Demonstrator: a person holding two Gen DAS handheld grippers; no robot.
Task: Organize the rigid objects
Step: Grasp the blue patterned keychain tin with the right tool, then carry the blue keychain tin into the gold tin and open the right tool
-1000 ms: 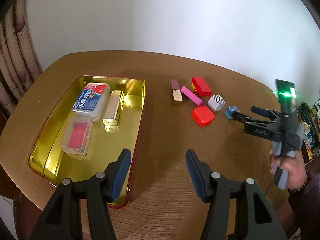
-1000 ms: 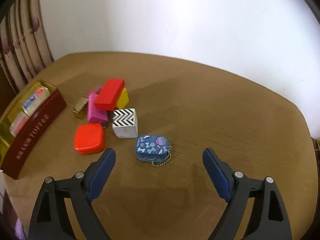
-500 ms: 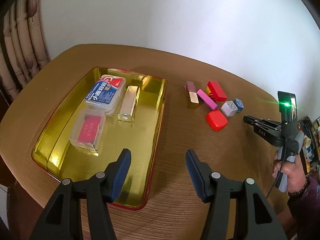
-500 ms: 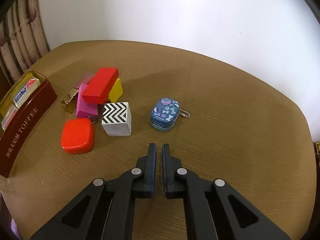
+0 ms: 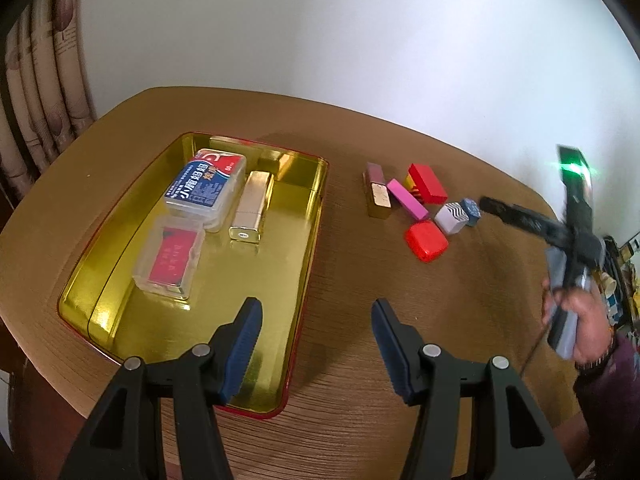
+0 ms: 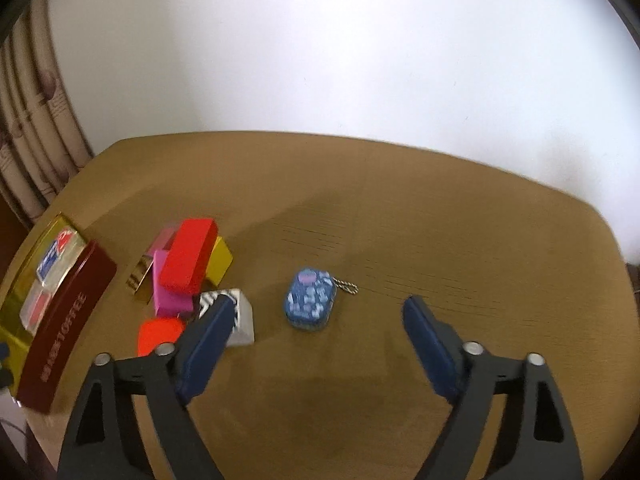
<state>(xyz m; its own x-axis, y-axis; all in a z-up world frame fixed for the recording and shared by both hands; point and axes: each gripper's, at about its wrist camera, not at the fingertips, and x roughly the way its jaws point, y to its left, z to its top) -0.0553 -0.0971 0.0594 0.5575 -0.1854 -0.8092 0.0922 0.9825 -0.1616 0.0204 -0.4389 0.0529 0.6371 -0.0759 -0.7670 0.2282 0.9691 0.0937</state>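
A gold tin tray (image 5: 296, 292) with a dark red outer wall (image 6: 64, 332) holds a blue-labelled plastic box (image 5: 206, 186), a clear box with a red card (image 5: 172, 258) and a gold bar (image 5: 252, 206). Right of it lie a gold-and-mauve block (image 5: 378, 194), a pink block (image 5: 408, 199), a red block (image 6: 188, 256), a yellow block (image 6: 219, 266), a zigzag cube (image 6: 240, 316), a red rounded case (image 5: 426, 239) and a blue patterned tin (image 6: 310, 298) with a ball chain. My left gripper (image 5: 316, 340) stands open over the tray's near right edge. My right gripper (image 6: 316, 336) is opening, empty, just short of the blue tin.
The objects sit on a rounded wooden table (image 6: 440, 240) against a white wall. A curtain (image 5: 36, 92) hangs at the left. In the left wrist view a hand (image 5: 580, 312) holds the right gripper's handle near the table's right edge, with clutter beyond it.
My right gripper snapped shut, then spread open again while drawing nearer the blue tin. The blue tin has turned and shifted away from the cube. The left gripper's view rolled slightly.
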